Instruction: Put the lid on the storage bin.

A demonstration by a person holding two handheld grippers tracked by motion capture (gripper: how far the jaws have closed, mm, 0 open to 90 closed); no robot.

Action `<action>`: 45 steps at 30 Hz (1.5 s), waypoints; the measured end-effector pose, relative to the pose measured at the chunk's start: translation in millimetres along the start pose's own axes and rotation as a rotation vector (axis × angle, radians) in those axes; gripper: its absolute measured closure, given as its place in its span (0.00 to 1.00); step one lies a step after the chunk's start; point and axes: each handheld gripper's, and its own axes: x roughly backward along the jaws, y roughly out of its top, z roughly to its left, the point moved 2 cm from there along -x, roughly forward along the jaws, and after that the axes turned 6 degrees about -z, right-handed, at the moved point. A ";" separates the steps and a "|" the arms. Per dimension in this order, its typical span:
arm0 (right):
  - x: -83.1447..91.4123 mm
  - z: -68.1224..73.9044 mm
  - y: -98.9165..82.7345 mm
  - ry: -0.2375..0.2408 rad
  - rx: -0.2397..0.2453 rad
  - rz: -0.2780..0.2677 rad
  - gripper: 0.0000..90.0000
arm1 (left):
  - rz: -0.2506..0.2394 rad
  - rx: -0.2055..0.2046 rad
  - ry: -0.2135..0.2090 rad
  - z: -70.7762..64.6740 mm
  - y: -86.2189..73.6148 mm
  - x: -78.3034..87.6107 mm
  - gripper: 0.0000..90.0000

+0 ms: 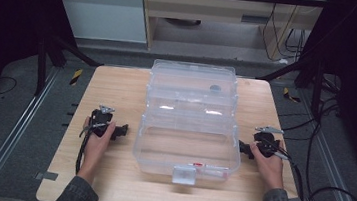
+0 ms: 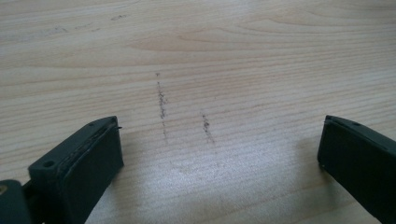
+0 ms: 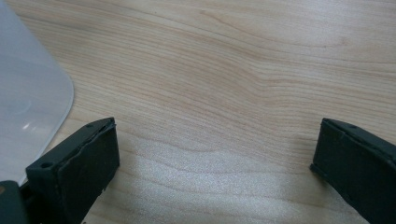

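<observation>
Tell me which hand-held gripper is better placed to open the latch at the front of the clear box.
Neither clearly. The left hand-held gripper and the right hand-held gripper rest beside opposite sides of the clear box, both open. The latch sits at the front middle. The right looks slightly nearer the box.

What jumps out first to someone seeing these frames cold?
The big clear plastic box at the middle of the wooden table, lid swung open toward the far edge, draws the eye first. Next, the two black tools flanking it: the left tool and the right tool rest on the table at either side, both open and holding nothing. Dark scuff marks streak the wood in the left gripper view.
</observation>
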 end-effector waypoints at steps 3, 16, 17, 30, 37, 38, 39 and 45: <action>0.0 0.0 0.0 0.000 0.000 0.000 0.01 | -0.002 -0.006 -0.007 -0.6 -0.8 0.8 0.00; 54.2 7.0 25.0 0.022 0.223 -0.046 0.16 | -0.054 -0.291 -0.081 -16.9 16.3 54.6 0.05; 64.0 7.3 32.9 0.006 0.269 -0.046 0.16 | -0.056 -0.333 -0.079 -18.7 21.7 62.7 0.04; 131.3 24.4 117.7 -0.049 0.578 -0.058 0.21 | -0.117 -0.387 -0.259 -49.1 64.8 144.5 0.04; 133.4 38.8 164.1 0.015 0.694 -0.037 0.38 | -0.079 -0.508 -0.317 -75.1 72.3 154.7 0.05; 133.2 42.4 170.4 0.033 0.708 -0.034 0.39 | -0.087 -0.503 -0.340 -79.0 74.3 155.5 0.05; 132.9 46.6 176.2 0.048 0.724 -0.027 0.42 | -0.094 -0.505 -0.350 -82.0 76.8 155.7 0.06; 133.5 70.6 202.6 0.137 0.843 -0.002 0.55 | -0.081 -0.554 -0.396 -98.9 83.7 155.2 0.06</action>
